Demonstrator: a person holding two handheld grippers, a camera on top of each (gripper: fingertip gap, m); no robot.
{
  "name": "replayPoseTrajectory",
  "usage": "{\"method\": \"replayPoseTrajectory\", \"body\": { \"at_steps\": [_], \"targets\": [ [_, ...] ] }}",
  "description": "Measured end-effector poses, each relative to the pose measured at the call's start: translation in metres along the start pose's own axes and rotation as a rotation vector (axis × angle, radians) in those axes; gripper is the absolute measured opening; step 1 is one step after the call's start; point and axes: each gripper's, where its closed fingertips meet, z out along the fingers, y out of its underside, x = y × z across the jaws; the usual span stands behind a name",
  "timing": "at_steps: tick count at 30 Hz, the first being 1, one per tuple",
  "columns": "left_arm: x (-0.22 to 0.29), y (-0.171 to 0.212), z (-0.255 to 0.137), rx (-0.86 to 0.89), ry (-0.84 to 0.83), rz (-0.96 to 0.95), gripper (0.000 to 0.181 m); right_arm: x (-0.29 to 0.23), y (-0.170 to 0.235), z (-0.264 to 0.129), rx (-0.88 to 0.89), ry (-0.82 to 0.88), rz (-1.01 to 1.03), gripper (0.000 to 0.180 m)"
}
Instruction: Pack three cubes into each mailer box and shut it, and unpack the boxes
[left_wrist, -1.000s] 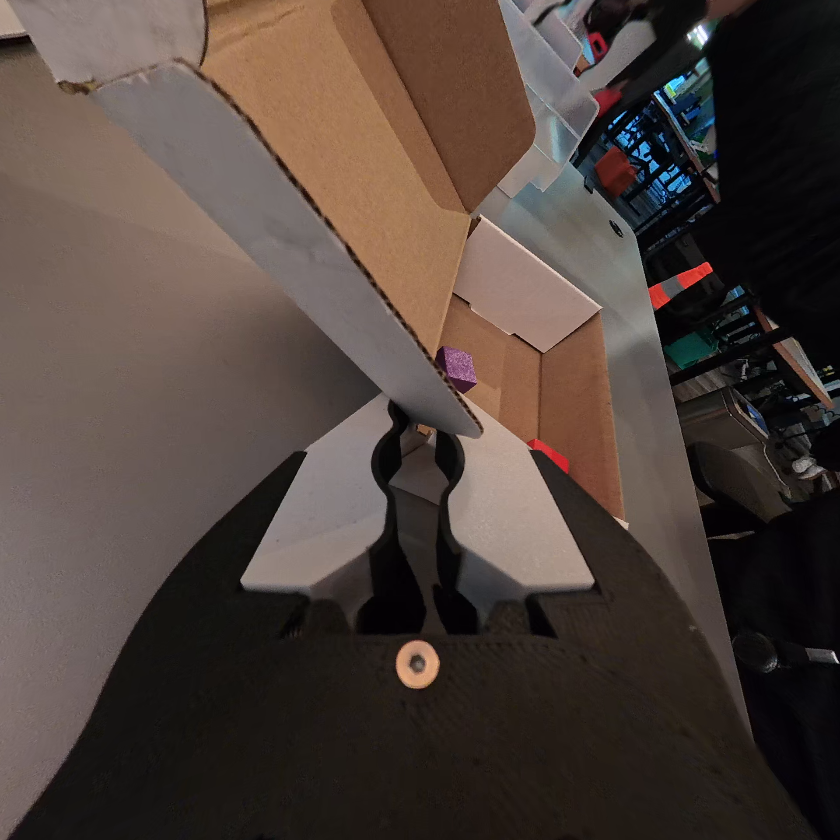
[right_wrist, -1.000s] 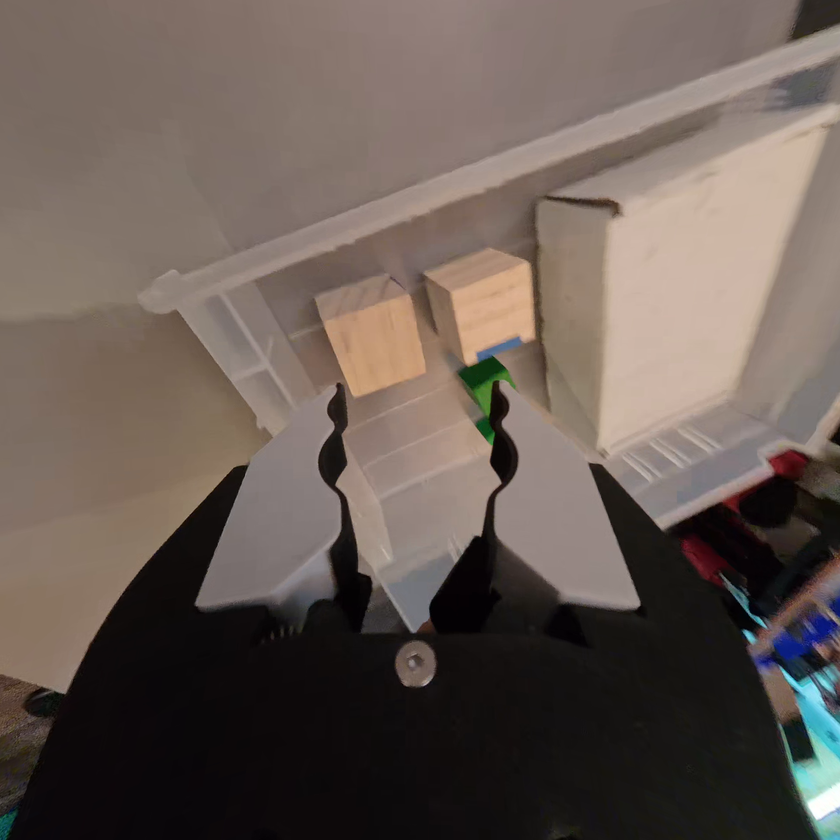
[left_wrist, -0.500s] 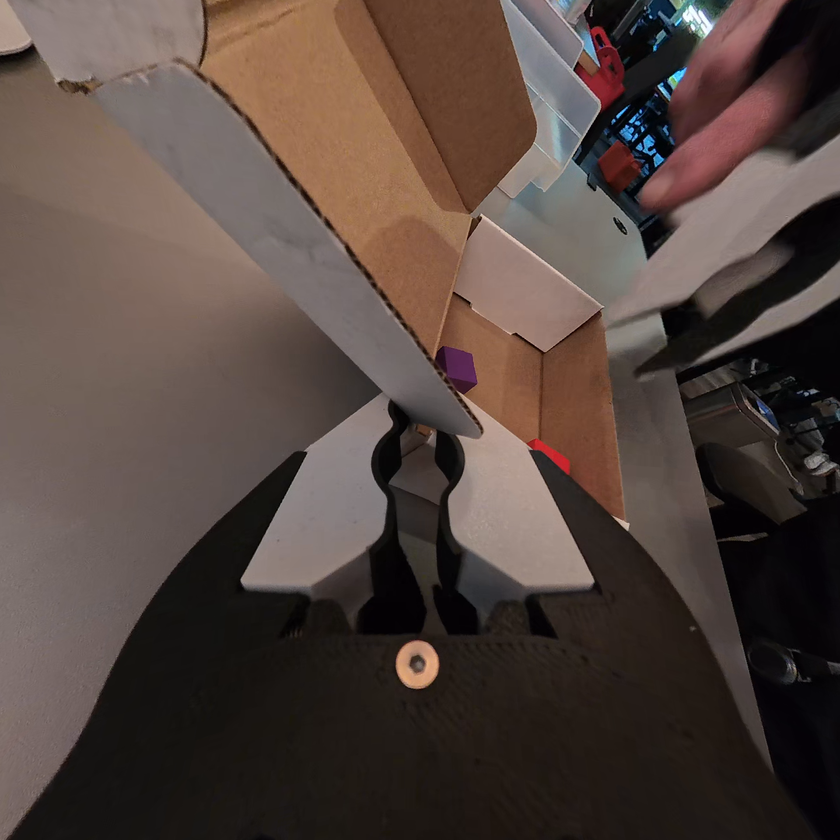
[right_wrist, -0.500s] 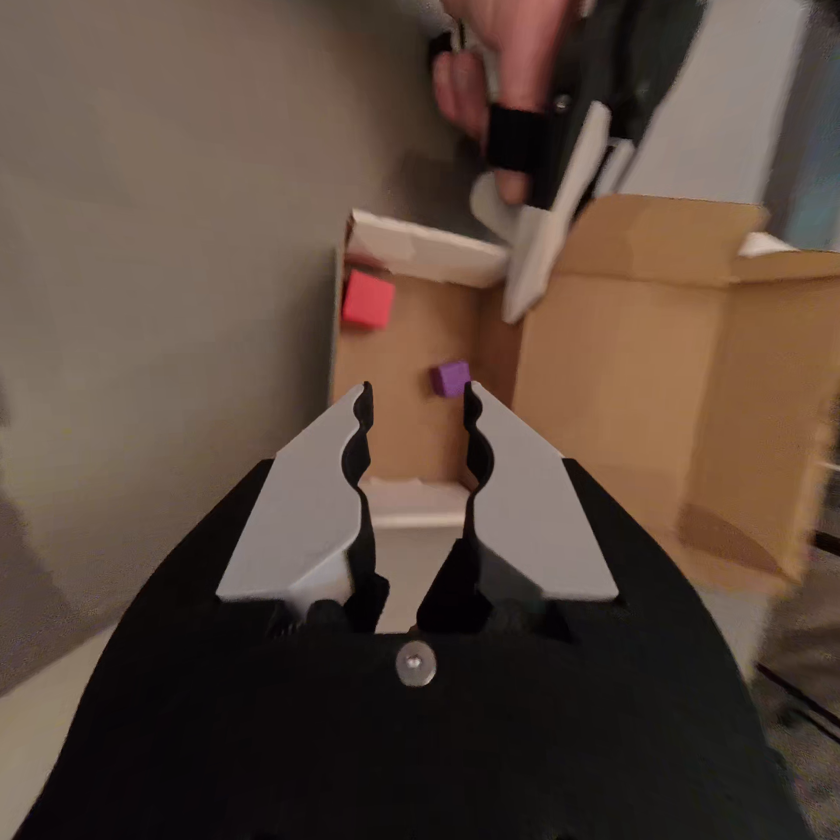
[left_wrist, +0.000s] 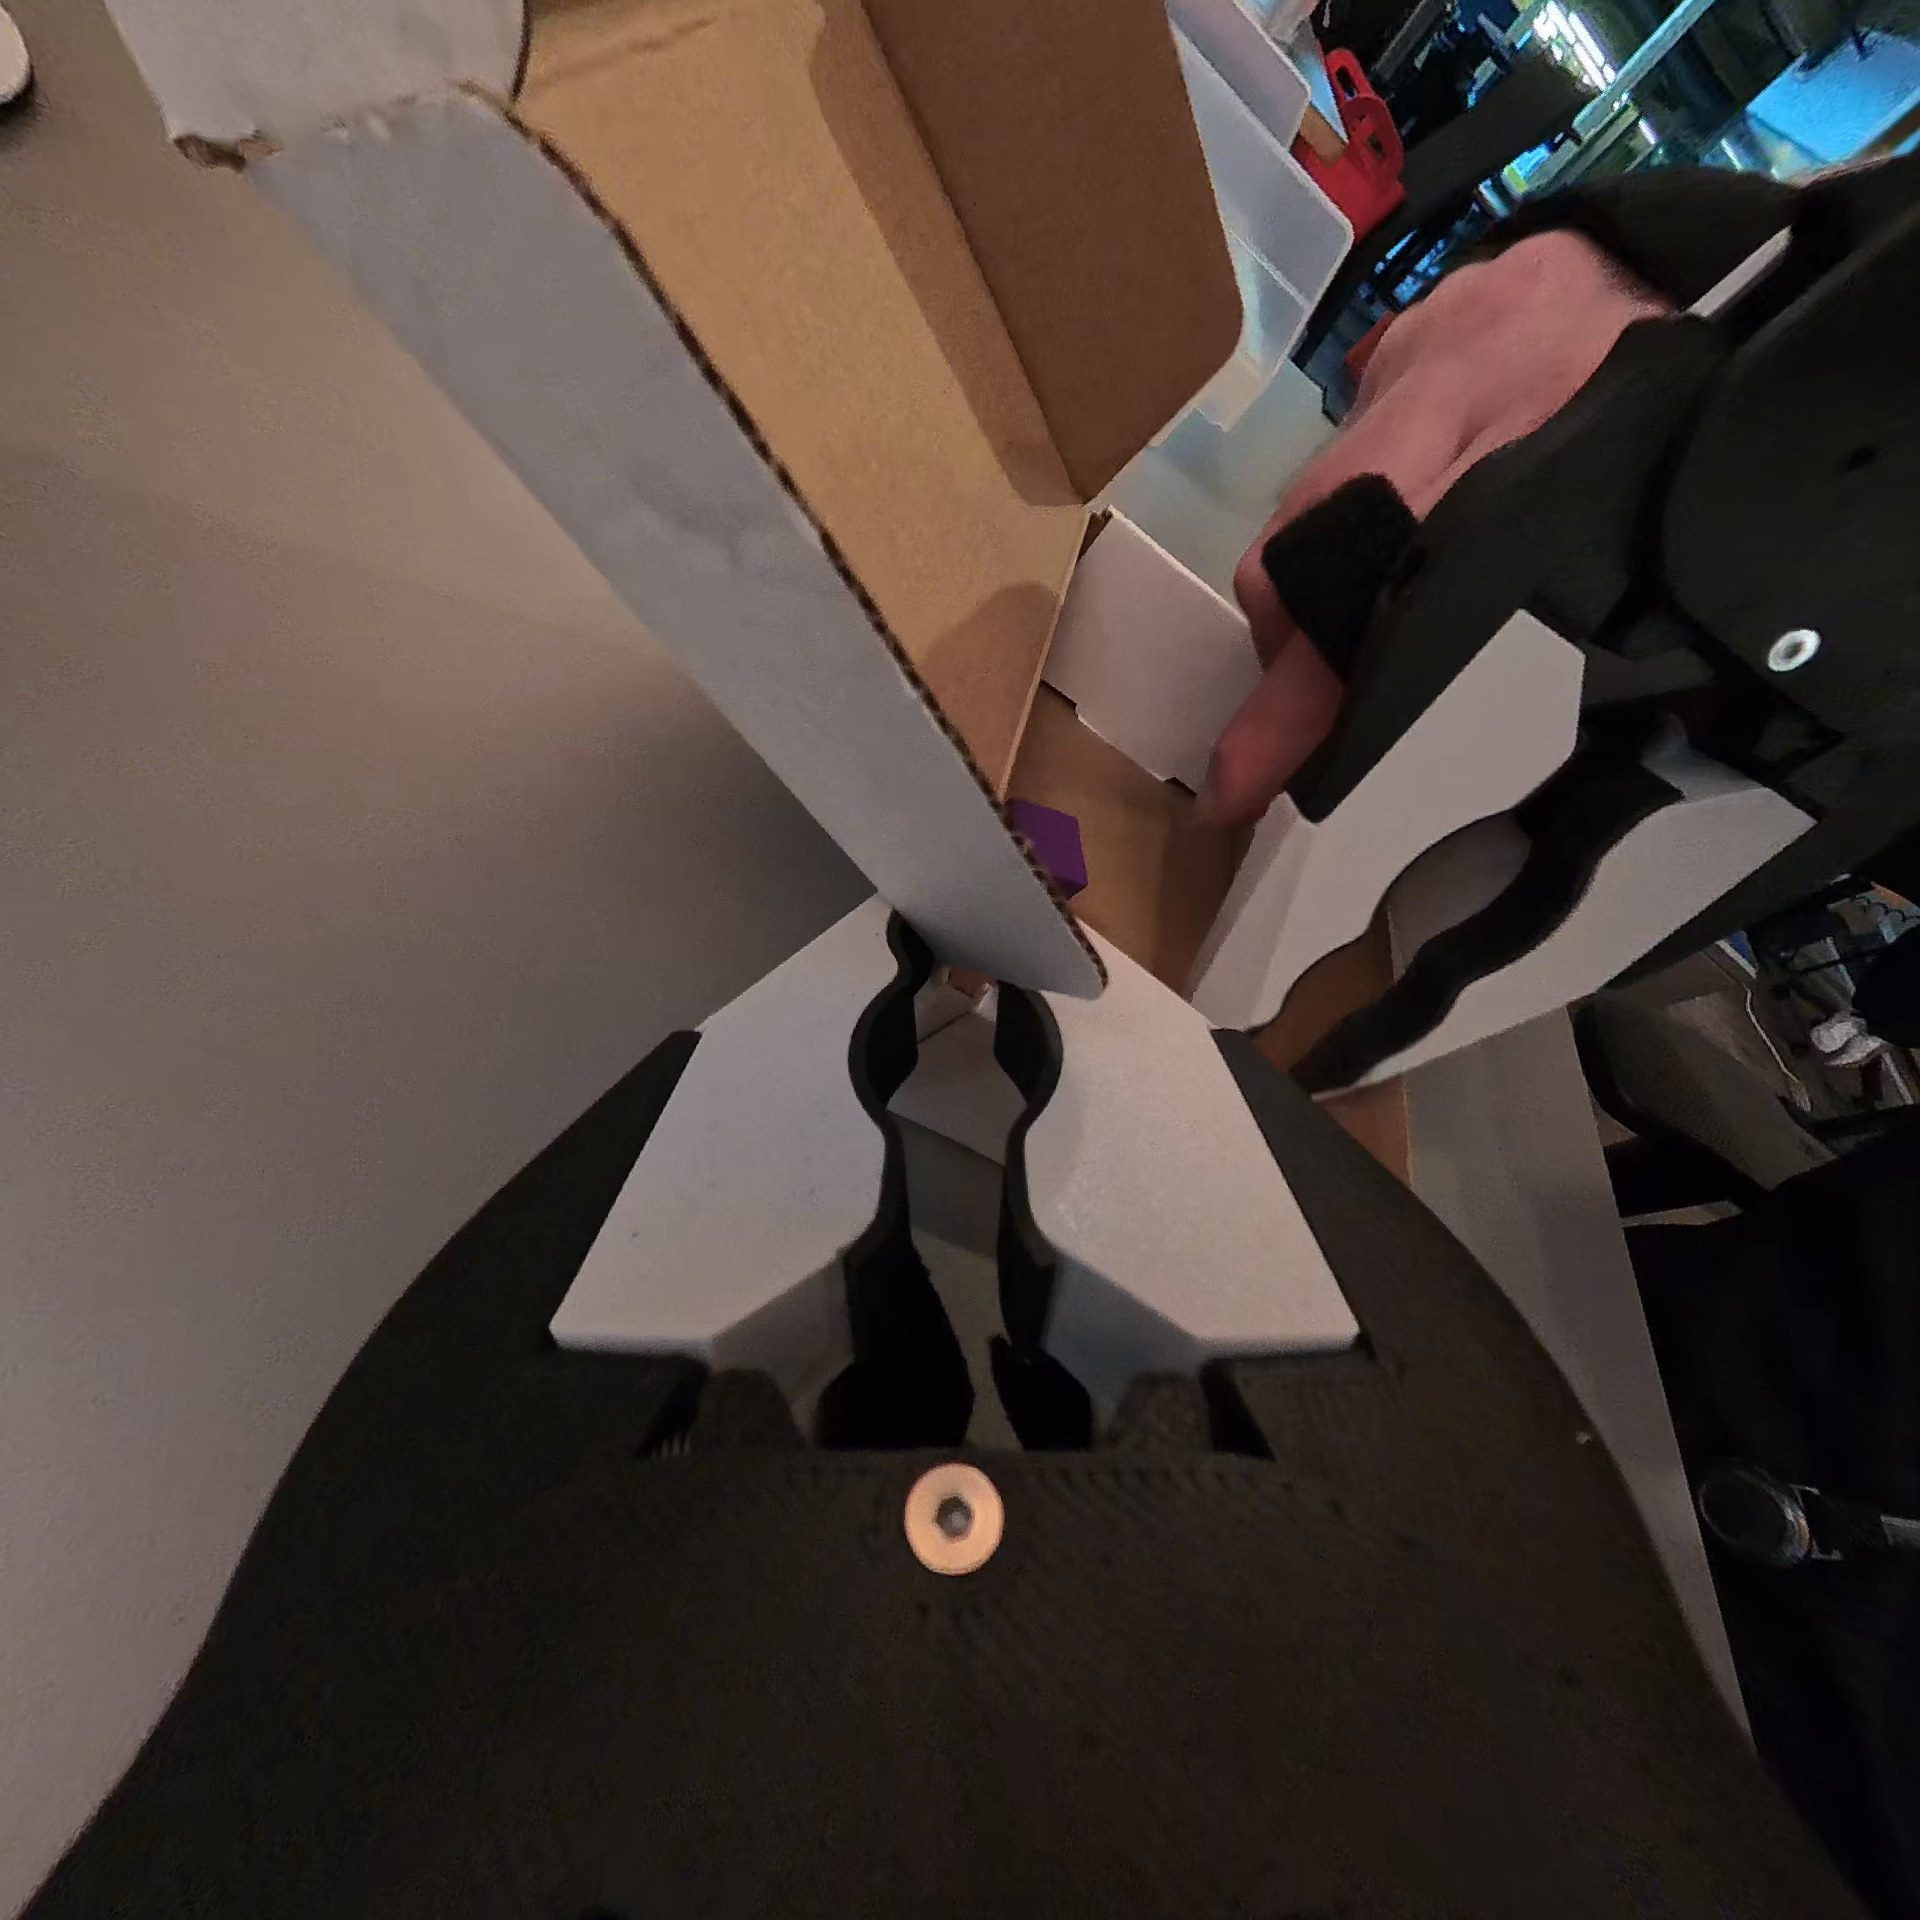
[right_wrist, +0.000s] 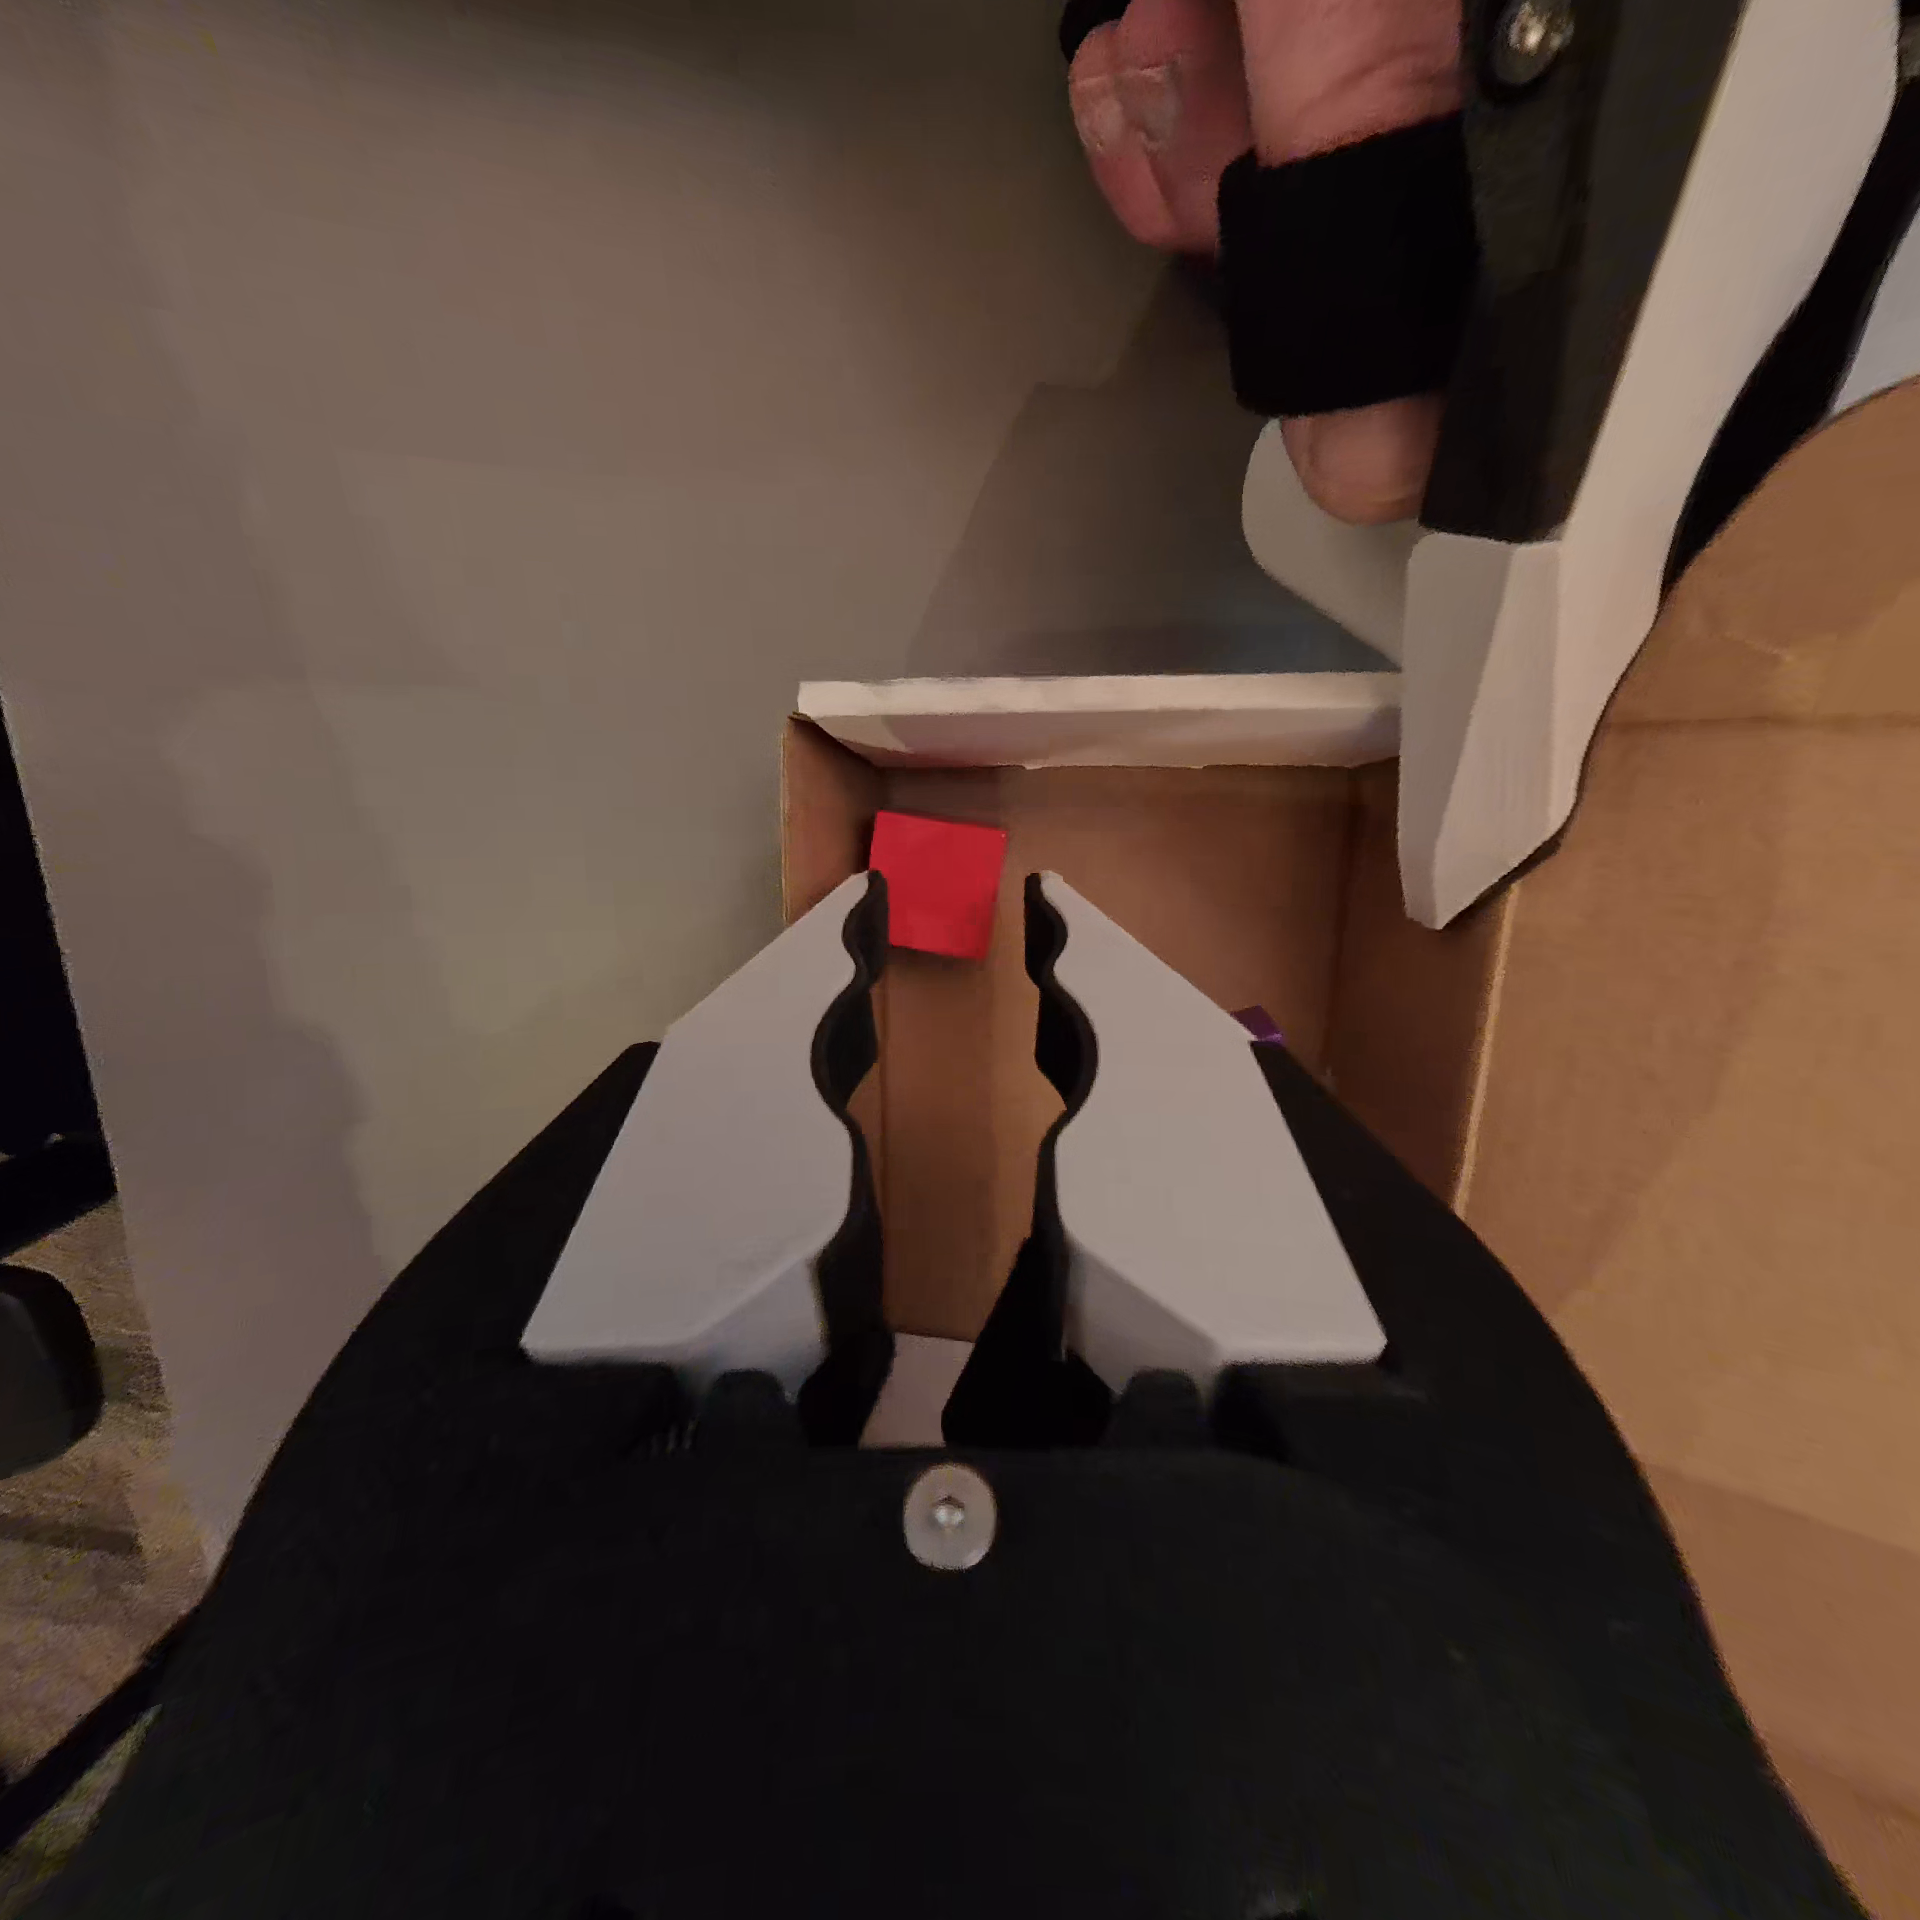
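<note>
The left gripper (left_wrist: 951, 961) pinches the box (left_wrist: 665, 499) lid's flap. The right gripper (right_wrist: 951, 894), jaws parted and empty, hangs over the red cube (right_wrist: 935, 883); a purple cube (left_wrist: 1049, 857) lies at 3 o'clock.

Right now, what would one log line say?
left gripper: shut on lid flap | right gripper: open, over red cube | purple cube: in box

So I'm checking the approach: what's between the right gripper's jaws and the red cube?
Only bare cardboard floor of the mailer box: the right gripper is open just short of the red cube, per the right wrist view.
</note>
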Motion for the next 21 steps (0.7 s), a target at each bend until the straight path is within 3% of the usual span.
{"method": "replayPoseTrajectory", "body": {
  "at_steps": [4,7,13,16,18,21],
  "targets": [
    [-0.001,0.000,0.000,0.000,-0.008,-0.001,0.006,0.025,0.010,-0.011,-0.071,0.163,-0.023,0.017],
    [-0.001,0.000,0.000,0.000,-0.007,-0.002,0.006,0.021,0.008,-0.016,-0.040,0.149,-0.022,0.033],
    [-0.001,0.000,-0.001,-0.001,-0.003,-0.006,0.006,0.021,0.011,0.000,-0.076,0.156,-0.058,0.036],
    [-0.001,0.001,-0.001,-0.002,-0.001,-0.005,0.006,0.028,0.011,0.002,-0.065,0.196,-0.078,0.025],
    [-0.001,0.001,-0.001,-0.005,0.011,-0.015,0.006,0.027,0.003,-0.017,0.014,0.225,-0.095,0.025],
    [-0.001,0.001,-0.001,-0.005,0.006,-0.008,0.006,0.032,0.012,-0.075,0.102,0.340,-0.086,0.025]
  ]
}}
